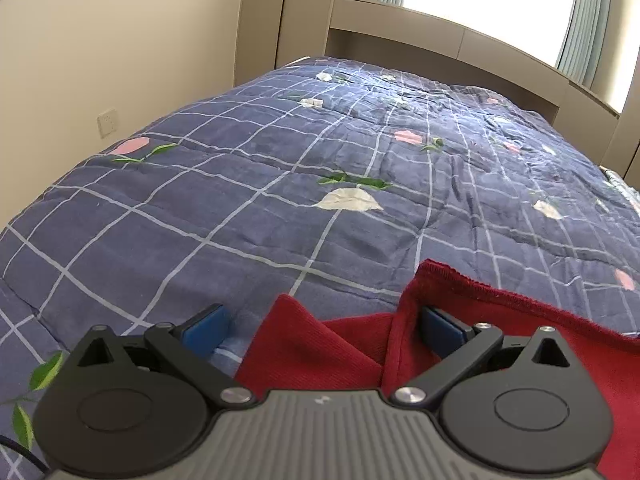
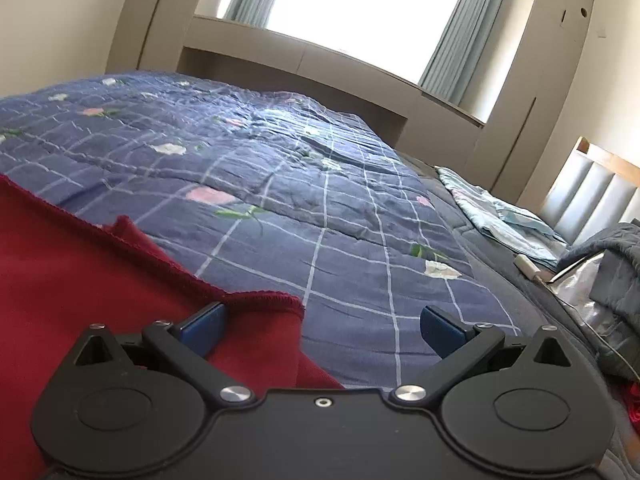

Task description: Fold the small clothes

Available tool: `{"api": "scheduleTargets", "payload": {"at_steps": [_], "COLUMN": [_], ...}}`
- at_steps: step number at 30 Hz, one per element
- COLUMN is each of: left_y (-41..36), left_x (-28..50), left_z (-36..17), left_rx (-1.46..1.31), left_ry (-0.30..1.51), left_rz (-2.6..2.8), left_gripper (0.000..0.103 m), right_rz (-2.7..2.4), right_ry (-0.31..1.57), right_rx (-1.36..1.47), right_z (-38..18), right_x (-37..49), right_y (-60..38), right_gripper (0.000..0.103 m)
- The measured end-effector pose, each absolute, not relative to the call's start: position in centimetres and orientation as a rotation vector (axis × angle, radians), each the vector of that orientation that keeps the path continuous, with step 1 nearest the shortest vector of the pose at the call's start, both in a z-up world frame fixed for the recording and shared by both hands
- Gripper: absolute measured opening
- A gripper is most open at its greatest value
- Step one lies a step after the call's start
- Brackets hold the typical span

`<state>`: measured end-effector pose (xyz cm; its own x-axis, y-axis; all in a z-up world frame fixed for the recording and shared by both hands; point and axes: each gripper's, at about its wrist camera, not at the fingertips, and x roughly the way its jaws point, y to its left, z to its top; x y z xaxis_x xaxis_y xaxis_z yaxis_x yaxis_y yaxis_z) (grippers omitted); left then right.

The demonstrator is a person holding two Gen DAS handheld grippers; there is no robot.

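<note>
The red cloth [image 1: 500, 320] lies on the bed [image 1: 240, 208], spread on the blue checked quilt near its front edge. It looks soft, light and limp, probably a knit. It will sag and crease when lifted, so it is better to take it at a hemmed edge or a corner, where the stitched border gives the pads something firm.

The left tongs [image 1: 324, 326] stand fully spread. A raised fold of the cloth sits between the blue pads [image 1: 208, 328], but they do not press on it. The right tongs [image 2: 324, 326] are also released; the left pad lies over the cloth's corner, the right pad over bare quilt.

The left view shows the folded, doubled part of the cloth. The right view shows its flat stretch and stitched corner [image 2: 280, 300], and also a light blue textile [image 2: 492, 212] and grey things at the far side of the bed; what these are, I cannot say clearly.
</note>
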<state>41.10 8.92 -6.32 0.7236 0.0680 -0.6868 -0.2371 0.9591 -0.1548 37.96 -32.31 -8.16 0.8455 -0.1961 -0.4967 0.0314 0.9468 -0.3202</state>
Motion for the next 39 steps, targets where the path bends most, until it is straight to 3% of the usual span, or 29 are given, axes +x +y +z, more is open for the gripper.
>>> {"api": "scheduleTargets", "payload": {"at_steps": [6, 11, 20, 39], "left_y": [9.1, 8.2, 7.8, 6.8], "left_x": [36.5, 31.2, 23.9, 19.3], "left_z": [-2.6, -0.9, -2.1, -2.0], "left_rx": [-0.26, -0.212, -0.214, -0.28], "left_ry": [0.667, 0.644, 0.725, 0.767], "left_rz": [0.129, 0.118, 0.155, 0.138], "left_gripper": [0.103, 0.103, 0.103, 0.103], "right_rz": [-0.148, 0.036, 0.153, 0.153], "right_ry": [0.421, 0.458, 0.505, 0.521], "right_rx": [-0.399, -0.4, -0.42, -0.366], "right_z": [-4.0, -2.3, -4.6, -7.2], "right_x": [34.9, 33.2, 31.2, 19.8], "right_y": [-30.0, -25.0, -17.0, -15.7], "right_gripper": [0.102, 0.102, 0.102, 0.102]}}
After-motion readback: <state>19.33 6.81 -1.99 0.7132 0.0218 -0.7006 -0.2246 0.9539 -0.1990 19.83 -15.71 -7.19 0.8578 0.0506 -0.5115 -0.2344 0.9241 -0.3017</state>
